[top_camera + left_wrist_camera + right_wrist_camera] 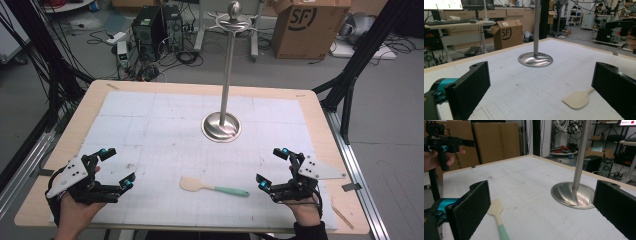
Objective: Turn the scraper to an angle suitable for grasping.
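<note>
I find both tongs, left [116, 167] and right [272, 167], apart and empty. Spatula [212, 187] near the stand [221, 126]: light, stiff; I'd grip the green handle.

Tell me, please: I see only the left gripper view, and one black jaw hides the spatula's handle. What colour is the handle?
Observer: The spatula has a mint-green handle, plain in the high view.
Operator: Which way does that handle point?
Observer: Toward the right tongs, which are apart from its end.
Operator: Are those tongs open?
Observer: Yes, wide open, with nothing between the jaws.
Operator: What is on top of the steel pole?
Observer: The stand ends in a round knob with thin curved arms just below it.
</note>
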